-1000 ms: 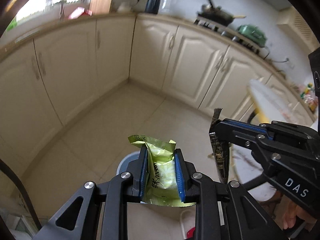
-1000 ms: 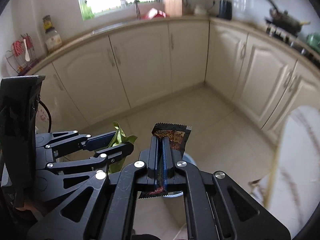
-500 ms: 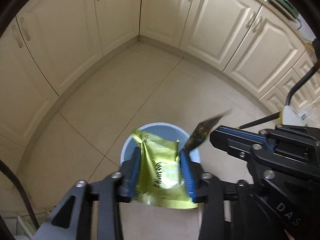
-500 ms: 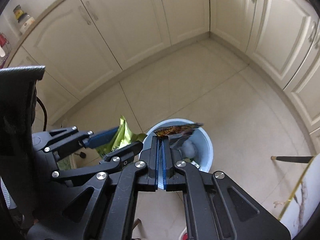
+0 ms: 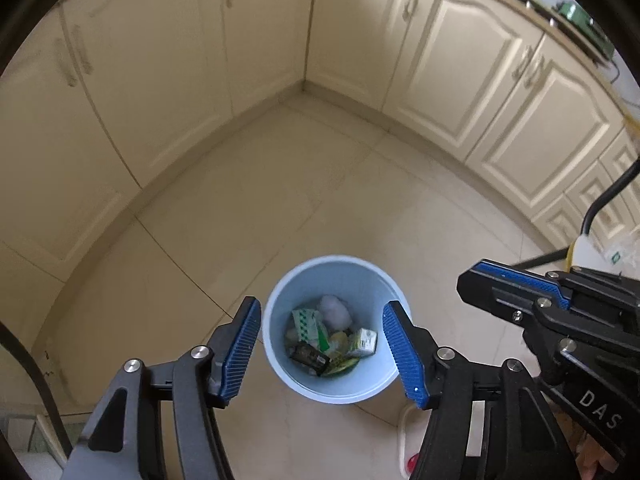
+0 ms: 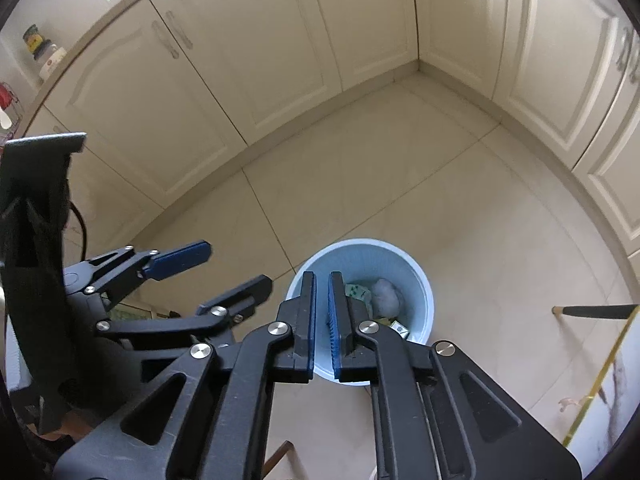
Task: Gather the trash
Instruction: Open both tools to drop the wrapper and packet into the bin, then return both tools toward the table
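Note:
A light blue bin [image 5: 280,360] stands on the tiled floor below both grippers. Inside it lie a dark snack wrapper [image 5: 310,356], a yellow-green wrapper [image 5: 342,364], a white crumpled tissue [image 5: 336,312] and a small carton [image 5: 366,342]. My left gripper [image 5: 321,303] hovers over the bin, its jaws opening wide with nothing between them. My right gripper [image 6: 323,276] also hangs over the bin [image 6: 420,280]; its jaws are opening by a narrow gap and hold nothing. Each gripper shows in the other's view, the right gripper [image 5: 516,284] at the right and the left gripper [image 6: 239,263] at the left.
Cream cabinet doors [image 5: 460,80] line the corner behind the bin. A black table leg [image 6: 592,311] and a yellow-edged tabletop [image 6: 600,380] are at the right. A black cable [image 5: 604,196] hangs at the right edge. Beige floor tiles [image 5: 280,200] surround the bin.
The green wrapper has left the left jaws and the dark wrapper the right jaws; both now lie in the bin. Left jaws widened, right jaws parted slightly. Both grippers tilted down over the bin.

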